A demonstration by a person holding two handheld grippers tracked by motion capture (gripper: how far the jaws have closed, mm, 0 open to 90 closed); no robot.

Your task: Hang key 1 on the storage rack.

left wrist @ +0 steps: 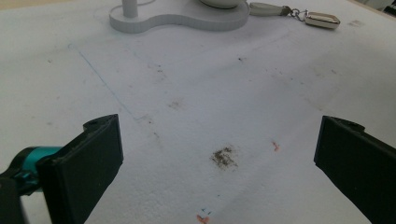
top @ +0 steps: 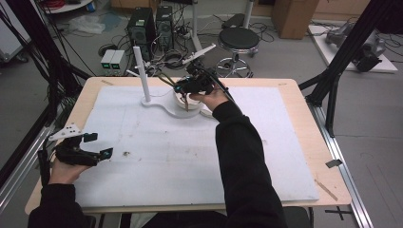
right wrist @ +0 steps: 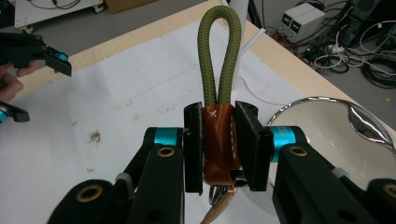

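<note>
Over far side of table, right gripper [top: 183,88] pinching brown leather tab [right wrist: 218,140] of keychain, olive rope loop [right wrist: 219,56] sticking up past jaw tips, metal ring [right wrist: 222,192] hanging below. Jaws pressing tab from both sides, holding it just above white stand base [top: 164,105], beside upright white post [top: 141,71]. Shiny bowl [right wrist: 322,135] sitting right under gripper. Near table's left edge, left gripper [top: 97,145] resting on white foam mat [top: 166,156], jaws spread wide, gripping nothing. Second strap with silver clasp [left wrist: 321,18] lying by base.

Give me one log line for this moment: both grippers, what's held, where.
right gripper: shut on keychain, above stand | left gripper: open, holding nothing, over mat
</note>
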